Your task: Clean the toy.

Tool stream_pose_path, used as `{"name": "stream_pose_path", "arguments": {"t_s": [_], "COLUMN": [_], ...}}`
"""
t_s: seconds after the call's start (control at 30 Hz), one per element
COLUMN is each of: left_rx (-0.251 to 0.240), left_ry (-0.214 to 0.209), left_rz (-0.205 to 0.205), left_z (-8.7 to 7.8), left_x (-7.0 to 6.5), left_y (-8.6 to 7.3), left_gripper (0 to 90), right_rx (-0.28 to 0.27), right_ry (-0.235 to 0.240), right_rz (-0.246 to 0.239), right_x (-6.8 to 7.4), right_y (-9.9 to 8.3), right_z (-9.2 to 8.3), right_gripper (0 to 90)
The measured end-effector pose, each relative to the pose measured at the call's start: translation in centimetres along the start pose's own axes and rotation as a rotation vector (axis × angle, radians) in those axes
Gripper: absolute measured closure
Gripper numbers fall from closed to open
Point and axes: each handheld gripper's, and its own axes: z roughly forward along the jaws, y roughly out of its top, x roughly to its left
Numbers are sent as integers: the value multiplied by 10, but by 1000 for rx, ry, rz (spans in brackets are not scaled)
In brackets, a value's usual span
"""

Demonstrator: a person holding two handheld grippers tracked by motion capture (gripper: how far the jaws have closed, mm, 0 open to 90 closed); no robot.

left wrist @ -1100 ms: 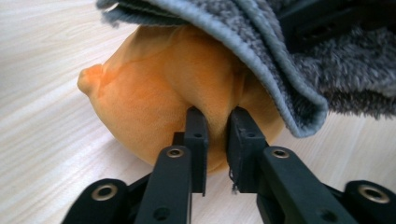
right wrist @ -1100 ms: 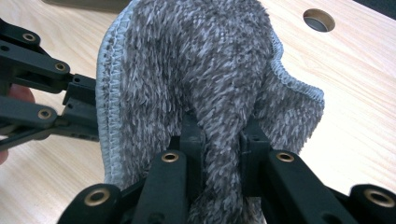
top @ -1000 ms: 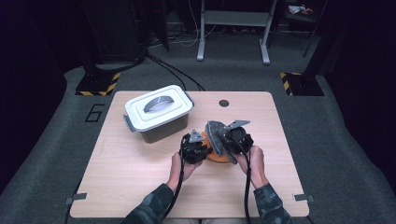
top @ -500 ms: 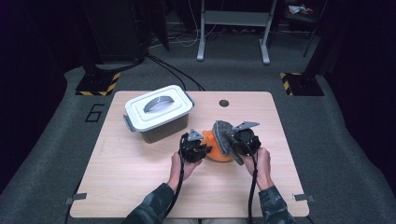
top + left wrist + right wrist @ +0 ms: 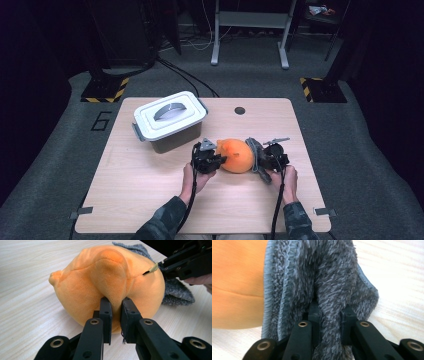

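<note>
Orange plush toy point(image 5: 236, 155), one, grey cloth point(image 5: 253, 152), one, lidded bin point(image 5: 170, 121), one

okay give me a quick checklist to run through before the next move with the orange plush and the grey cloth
1. Left gripper jaws pinch a fold of the orange plush: ok.
2. Right gripper jaws clamp the grey cloth: ok.
3. Cloth lies against the plush's side: ok.
4. Plush rests on the table, clear of the edges: ok.
5. Lidded bin stands apart from the plush: ok.
6. Cloth free of snags under the plush: cannot tell.
</note>
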Motion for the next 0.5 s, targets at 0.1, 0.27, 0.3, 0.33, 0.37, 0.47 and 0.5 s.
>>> {"name": "stream_pose_path", "arguments": {"t_s": [0.1,0.27,0.3,0.33,0.37,0.47,0.5], "left_rx": [9,4,5,5,-2,6,8], "left_ry": [-1,-1,2,2,3,7,5], "left_rz": [-2,0,-1,-2,-4,9,9], "left_z": [0,0,0,0,1,0,0], "left_x": [0,-1,-1,-1,-2,-2,-2], "left_y": [0,1,1,1,1,2,2], "left_gripper": [806,806,806,806,806,805,805], "right_rx": [-18,-87,-127,-135,-154,-201,-206], "right_ry": [-12,-36,-37,-38,-33,7,15], "right_rz": [6,-27,-59,-70,-88,-158,-179], "right_x": [-3,1,11,17,23,46,55], "right_y": [1,11,20,23,26,37,41], "right_z": [-8,-37,-56,-62,-69,-84,-86], "right_gripper": [761,762,761,761,761,761,761]}}
